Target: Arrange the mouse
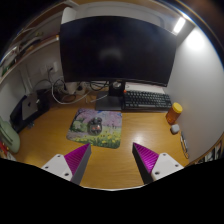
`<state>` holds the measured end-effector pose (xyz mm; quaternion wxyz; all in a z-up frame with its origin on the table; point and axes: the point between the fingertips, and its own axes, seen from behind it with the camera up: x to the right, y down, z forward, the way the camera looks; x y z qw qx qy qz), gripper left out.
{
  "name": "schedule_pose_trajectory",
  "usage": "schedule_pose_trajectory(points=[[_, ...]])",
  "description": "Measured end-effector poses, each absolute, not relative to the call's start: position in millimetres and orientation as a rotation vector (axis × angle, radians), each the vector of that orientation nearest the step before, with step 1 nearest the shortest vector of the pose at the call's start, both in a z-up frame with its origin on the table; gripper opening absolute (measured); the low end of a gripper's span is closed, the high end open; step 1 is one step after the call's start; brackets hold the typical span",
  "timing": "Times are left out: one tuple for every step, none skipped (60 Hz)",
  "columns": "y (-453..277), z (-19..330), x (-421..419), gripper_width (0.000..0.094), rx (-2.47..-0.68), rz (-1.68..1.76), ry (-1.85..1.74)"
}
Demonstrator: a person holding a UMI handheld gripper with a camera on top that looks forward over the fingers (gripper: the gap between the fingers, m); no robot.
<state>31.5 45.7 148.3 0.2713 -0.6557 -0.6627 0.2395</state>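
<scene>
A mouse pad (98,128) with a flowery picture lies on the wooden desk (55,140) in front of the monitor. A small grey rounded thing (92,126), which looks like the mouse, sits on the pad's left half. My gripper (111,148) is open and empty, above the bare desk just short of the pad's near edge. Its pink pads (72,160) stand wide apart, and nothing is between them.
A large dark monitor (115,48) stands at the back on its stand (110,98). A black keyboard (148,99) lies right of the stand. An orange bottle (175,111) and a small white object (174,129) are at the right. Dark clutter (30,108) stands at the left.
</scene>
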Motion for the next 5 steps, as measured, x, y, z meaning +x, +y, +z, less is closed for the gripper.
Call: schedule_pose_trajectory(points=[[44.8,149.3,31.4,0.0862,-1.769,0.654,-1.783],[44.0,150.2,31.4,0.0861,-1.773,0.662,-1.781],[43.1,151.7,31.4,0.086,-1.777,0.672,-1.78],[43.5,151.8,31.6,0.0855,-1.78,0.674,-1.778],[43.9,152.0,31.8,0.0856,-1.783,0.675,-1.778]])
